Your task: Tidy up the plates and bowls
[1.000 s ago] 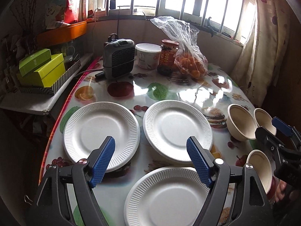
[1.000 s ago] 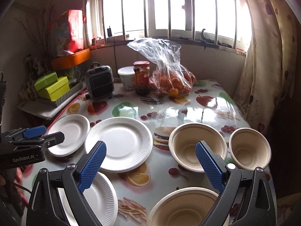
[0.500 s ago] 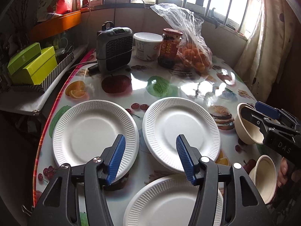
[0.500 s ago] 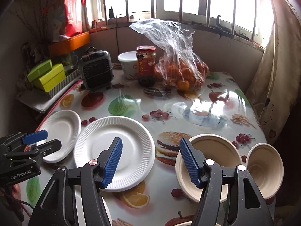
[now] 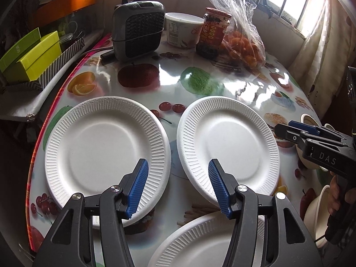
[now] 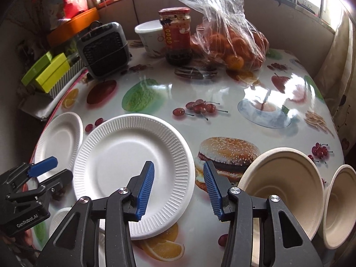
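Three paper plates (image 5: 106,146) lie flat left, bowls (image 6: 282,191) right, on the table (image 6: 222,93) | my left gripper (image 5: 178,187) and right gripper (image 6: 175,189) gape apart, empty | risk: thin rims, probably flush with the oilcloth, may slip or crease when pinched.

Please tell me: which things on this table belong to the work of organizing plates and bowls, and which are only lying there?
For the job:
- white paper plates
- beige bowls

Only lying about:
- grey heater
- white tub
- red-lidded jar
- bag of oranges
- green boxes
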`<state>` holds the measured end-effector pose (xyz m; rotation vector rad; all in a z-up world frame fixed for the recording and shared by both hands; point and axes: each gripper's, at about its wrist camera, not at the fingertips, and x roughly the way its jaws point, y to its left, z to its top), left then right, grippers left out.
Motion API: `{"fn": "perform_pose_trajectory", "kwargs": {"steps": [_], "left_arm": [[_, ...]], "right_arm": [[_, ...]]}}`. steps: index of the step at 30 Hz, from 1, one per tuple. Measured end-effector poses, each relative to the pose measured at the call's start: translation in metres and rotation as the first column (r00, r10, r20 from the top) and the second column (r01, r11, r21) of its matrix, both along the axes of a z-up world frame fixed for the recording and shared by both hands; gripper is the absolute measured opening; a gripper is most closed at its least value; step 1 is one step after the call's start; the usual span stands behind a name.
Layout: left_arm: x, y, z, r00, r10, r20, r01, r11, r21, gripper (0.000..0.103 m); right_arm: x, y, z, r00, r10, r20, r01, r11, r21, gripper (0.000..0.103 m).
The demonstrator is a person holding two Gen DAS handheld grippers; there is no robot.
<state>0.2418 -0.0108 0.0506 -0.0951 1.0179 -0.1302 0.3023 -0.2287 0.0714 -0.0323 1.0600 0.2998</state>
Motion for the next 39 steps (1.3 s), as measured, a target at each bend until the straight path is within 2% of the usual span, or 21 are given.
{"fn": "perform_pose_trajectory", "kwargs": {"steps": [6, 8, 19, 22, 27, 34, 39], "left_arm": [[0.006, -0.002, -0.006, 1.0, -0.005, -0.025, 0.005, 1.0, -0.002, 0.057], [0.006, -0.002, -0.006, 1.0, -0.01, -0.029, 0.01, 1.0, -0.009, 0.049], [0.009, -0.005, -0.011, 0.998, -0.017, -0.059, 0.014, 0.999, -0.039, 0.043], [0.009, -0.006, -0.013, 0.998, -0.023, -0.064, 0.02, 0.999, -0.035, 0.039], [0.01, -0.007, -0.015, 0.997, -0.025, -0.071, 0.022, 0.999, -0.043, 0.038], [0.009, -0.009, -0.014, 0.997, -0.03, -0.071, 0.026, 0.998, -0.05, 0.036], [0.009, -0.011, -0.015, 0.997, -0.038, -0.073, 0.034, 0.998, -0.053, 0.034]], "right_arm": [[0.011, 0.004, -0.014, 0.998, 0.005, -0.055, -0.006, 1.0, -0.022, 0.045], [0.012, 0.004, -0.017, 0.998, 0.0, -0.065, -0.001, 1.0, -0.018, 0.045], [0.021, 0.006, -0.025, 0.995, -0.003, -0.099, 0.003, 1.0, 0.003, 0.045], [0.024, 0.005, -0.028, 0.993, -0.01, -0.115, 0.01, 1.0, 0.001, 0.041], [0.028, -0.001, -0.033, 0.991, -0.025, -0.131, 0.026, 1.0, 0.0, 0.034], [0.03, -0.008, -0.034, 0.988, -0.042, -0.147, 0.047, 0.999, 0.027, 0.032], [0.028, -0.009, -0.034, 0.988, -0.039, -0.151, 0.044, 0.998, 0.034, 0.023]]}}
